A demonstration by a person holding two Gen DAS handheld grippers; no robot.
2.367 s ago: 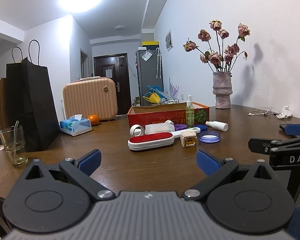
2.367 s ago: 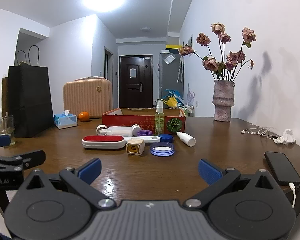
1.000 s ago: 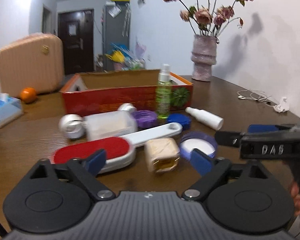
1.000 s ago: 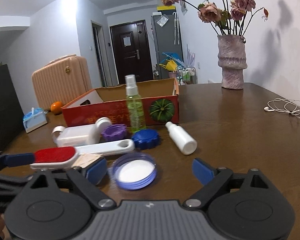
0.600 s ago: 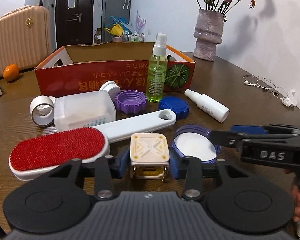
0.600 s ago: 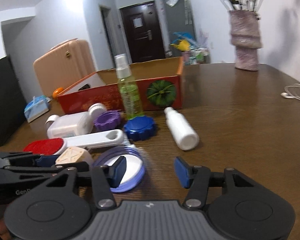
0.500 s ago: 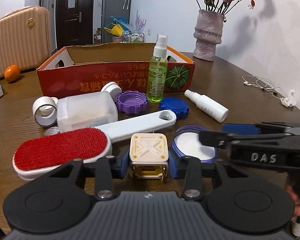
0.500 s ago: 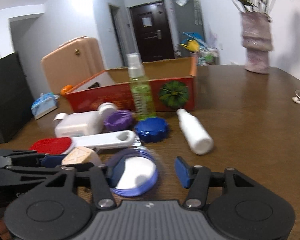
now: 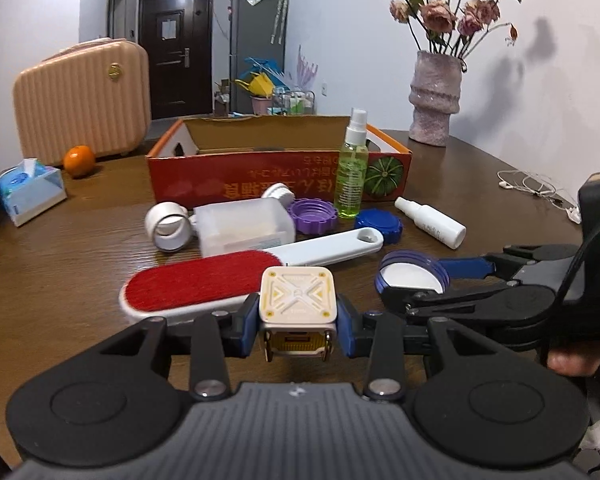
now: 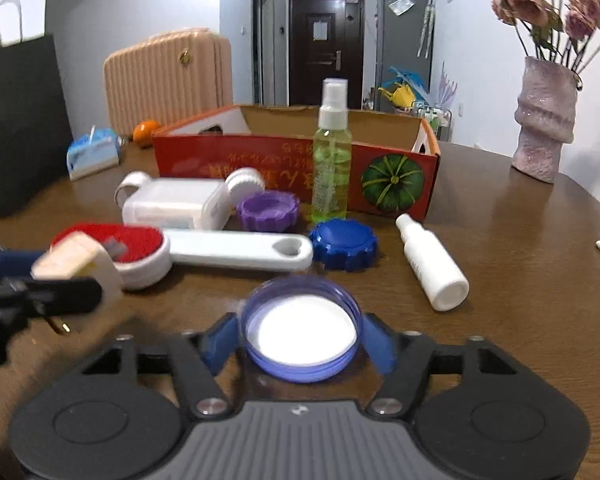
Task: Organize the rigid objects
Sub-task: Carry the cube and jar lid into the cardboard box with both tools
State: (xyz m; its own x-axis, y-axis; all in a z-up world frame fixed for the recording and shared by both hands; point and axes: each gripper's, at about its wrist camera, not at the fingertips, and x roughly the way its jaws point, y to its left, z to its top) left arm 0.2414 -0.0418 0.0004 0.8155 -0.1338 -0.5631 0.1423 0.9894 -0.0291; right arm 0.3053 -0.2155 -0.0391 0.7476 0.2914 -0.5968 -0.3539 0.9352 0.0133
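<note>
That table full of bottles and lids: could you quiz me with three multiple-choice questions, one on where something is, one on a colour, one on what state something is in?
1. Where does the green spray bottle stand?
A. Inside the red box
B. On the table in front of the red box
C. Beside the vase

2. What colour is the brush pad of the lint brush?
A. Red
B. Green
C. Yellow

3. What is the left tool doing?
A. Standing wide open over bare table
B. Gripping the white bottle
C. Clamped shut on the cream cube charger

Answers:
1 B, its base sits on the wood, against the box's front wall.
2 A, the oval pad is bright red.
3 C, both blue pads press the cube's sides.
</note>
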